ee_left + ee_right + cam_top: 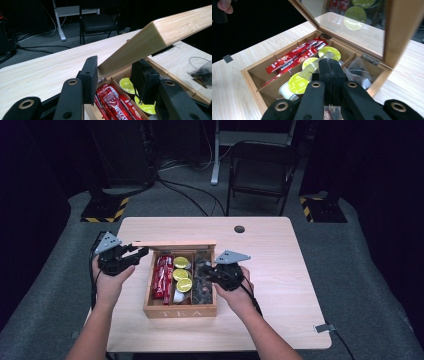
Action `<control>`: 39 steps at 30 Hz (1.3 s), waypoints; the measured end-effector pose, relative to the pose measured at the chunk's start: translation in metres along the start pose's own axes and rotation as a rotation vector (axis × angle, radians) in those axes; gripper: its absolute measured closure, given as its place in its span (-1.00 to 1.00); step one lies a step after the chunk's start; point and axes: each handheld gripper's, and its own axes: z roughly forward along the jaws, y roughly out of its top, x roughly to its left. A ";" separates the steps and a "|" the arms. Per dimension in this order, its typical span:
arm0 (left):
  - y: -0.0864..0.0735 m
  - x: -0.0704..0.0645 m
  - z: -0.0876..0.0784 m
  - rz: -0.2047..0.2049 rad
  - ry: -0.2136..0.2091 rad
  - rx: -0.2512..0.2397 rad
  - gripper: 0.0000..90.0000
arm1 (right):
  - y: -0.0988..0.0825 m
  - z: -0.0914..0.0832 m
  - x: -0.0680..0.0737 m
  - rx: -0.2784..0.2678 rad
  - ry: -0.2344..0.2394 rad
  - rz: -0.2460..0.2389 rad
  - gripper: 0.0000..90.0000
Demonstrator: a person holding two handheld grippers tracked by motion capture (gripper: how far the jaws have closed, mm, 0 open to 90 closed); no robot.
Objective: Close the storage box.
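In middle of pale wood table: open wooden tea box, "TEA" on near wall, three compartments.

Hidden / unclear:
- Lid edge-on in high view, reads as thin strip along far side of box; glass pane plain in right gripper view, w/ reflections of box contents.
- Right compartment dark in high view; clear sachets w/ dark contents, hard to make out individually.
- Right gripper pads pressed together over middle/right compartments; something thin & foil-like right at tips in right gripper view, can't tell if pinched or just lying behind. Clenched, no certain hold.
- Clear sachet on table past box, cut off at frame edge in left gripper view.
- Far corners of room black, nothing readable.

Surface & room:
- Table light wood grain, dark round cable hole near far edge.
- Grey carpet below; dark folding chair beyond table, white stand leg beside it, black cables across floor, yellow-black striped bases left & right.

Task thing:
- Box light bamboo-like wood, lid hinged at far side, tilted up and open.
- Left compartment: red Nescafé sticks. Middle: yellow-green-topped capsules, white cups.
- Left gripper at box's far-left corner, jaws either side of lid's end; clamped on lid per left gripper view, pads against wood, lid held raised.
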 end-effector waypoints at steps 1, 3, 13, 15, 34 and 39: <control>0.000 0.000 0.000 0.000 0.000 0.000 0.27 | -0.001 -0.002 -0.001 0.000 -0.009 0.000 1.00; 0.000 0.000 0.000 0.000 0.000 0.000 0.27 | -0.002 -0.005 -0.005 -0.002 -0.019 0.005 1.00; 0.000 0.000 0.000 0.000 0.000 0.000 0.27 | -0.009 -0.021 -0.024 -0.006 -0.078 0.034 1.00; 0.000 0.000 0.000 0.000 -0.001 0.000 0.27 | -0.010 -0.025 -0.028 -0.006 -0.094 0.041 1.00; 0.000 0.000 0.000 0.003 0.000 0.003 0.27 | -0.030 -0.049 -0.059 0.004 -0.197 0.082 1.00; -0.001 0.000 0.000 0.004 0.000 0.005 0.27 | -0.039 -0.048 -0.065 0.021 -0.220 0.094 1.00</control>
